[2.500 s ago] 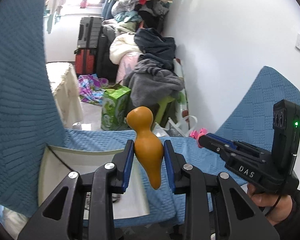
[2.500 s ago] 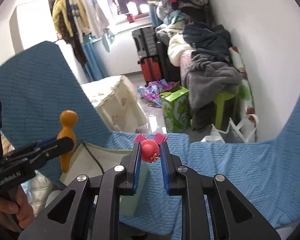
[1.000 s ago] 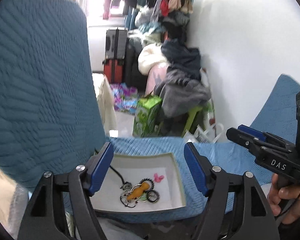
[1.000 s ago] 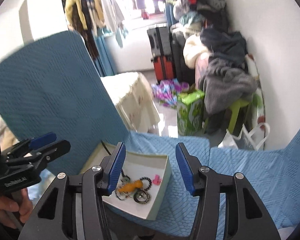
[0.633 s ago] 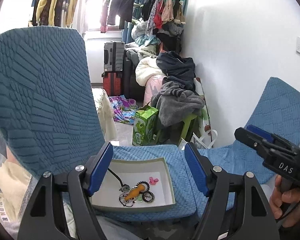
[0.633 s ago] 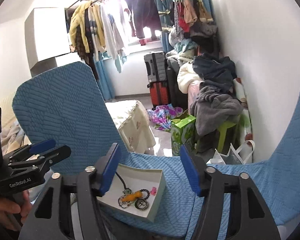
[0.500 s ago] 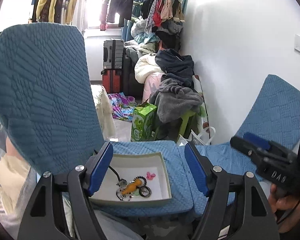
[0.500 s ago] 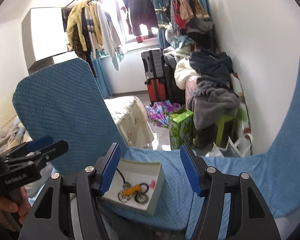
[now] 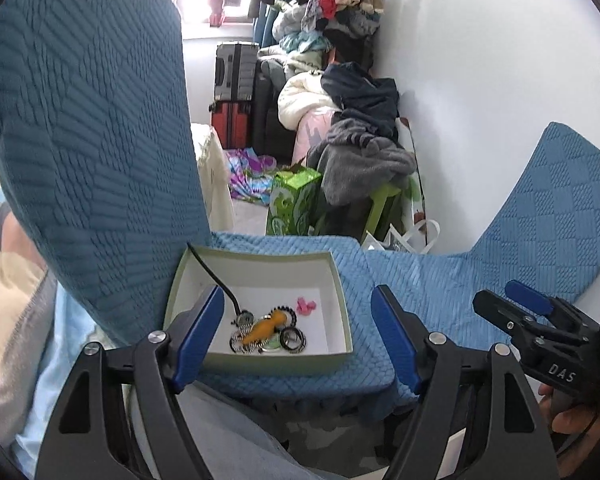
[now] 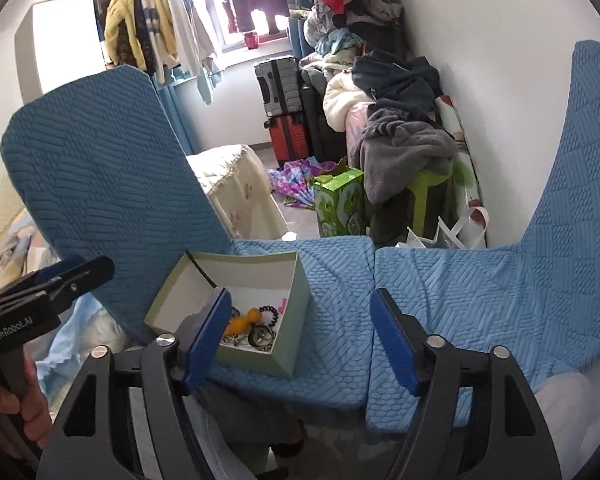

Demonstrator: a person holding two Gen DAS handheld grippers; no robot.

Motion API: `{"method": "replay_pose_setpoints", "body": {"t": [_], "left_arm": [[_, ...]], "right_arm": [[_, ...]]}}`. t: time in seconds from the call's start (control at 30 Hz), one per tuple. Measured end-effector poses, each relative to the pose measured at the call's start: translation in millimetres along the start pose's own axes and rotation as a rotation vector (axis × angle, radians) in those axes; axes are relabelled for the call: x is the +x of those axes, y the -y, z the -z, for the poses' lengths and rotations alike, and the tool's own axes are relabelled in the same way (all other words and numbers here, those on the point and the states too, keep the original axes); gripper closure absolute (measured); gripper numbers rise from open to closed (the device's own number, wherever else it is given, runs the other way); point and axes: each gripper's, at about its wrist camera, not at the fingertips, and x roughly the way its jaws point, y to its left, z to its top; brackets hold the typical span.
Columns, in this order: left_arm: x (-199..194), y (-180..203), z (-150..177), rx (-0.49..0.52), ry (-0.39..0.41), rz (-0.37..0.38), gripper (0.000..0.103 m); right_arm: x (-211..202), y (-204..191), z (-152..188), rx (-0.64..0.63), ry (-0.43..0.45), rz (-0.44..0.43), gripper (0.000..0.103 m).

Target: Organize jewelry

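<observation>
Both the left gripper [image 9: 296, 336] and right gripper [image 10: 300, 336] hang spread wide and empty above a pale green box [image 9: 342, 292] on the blue seat cushion [image 10: 332, 268]. Inside lie an orange gourd pendant [image 9: 265, 329], pink charm [image 9: 306, 306] and rings, suggesting sorting is near done; any next move calls for finding a stray piece.

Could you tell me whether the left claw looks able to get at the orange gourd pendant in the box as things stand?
Probably yes. The left claw is open and empty, and the orange gourd pendant lies uncovered on the pile of rings in the open-topped box. Nothing blocks the way from above.
</observation>
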Motion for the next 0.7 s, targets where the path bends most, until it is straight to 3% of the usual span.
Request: {"method": "replay_pose_setpoints", "body": {"t": [0.13,0.2,0.3,0.5,0.63,0.7], "left_arm": [[6.6,0.3,5.7,-0.002,-0.022,-0.012,0.021],[10.8,-0.1,9.0,-0.002,-0.040,-0.026,0.020],[15.3,-5.2,12.8,-0.013,-0.057,-0.038,0.020],[21.4,-10.2,16.6,-0.029,-0.081,-0.062,0.015],[22.9,-10.5,18.2,-0.023,-0.086,-0.074,0.002],[21.6,-9.2,18.2,-0.018,-0.078,-0.078,0.001]], "right_arm": [[5.1,-2.6,6.3,-0.022,-0.015,0.010,0.021],[7.2,-3.3,10.0,-0.020,-0.025,0.013,0.009],[8.5,-2.7,14.2,-0.016,-0.017,0.035,0.002],[12.7,-0.2,22.4,-0.008,-0.017,0.064,0.001],[16.4,-0.1,23.4,-0.011,-0.033,0.072,0.000],[15.3,0.5,21.3,-0.011,-0.025,0.074,0.000]]}}
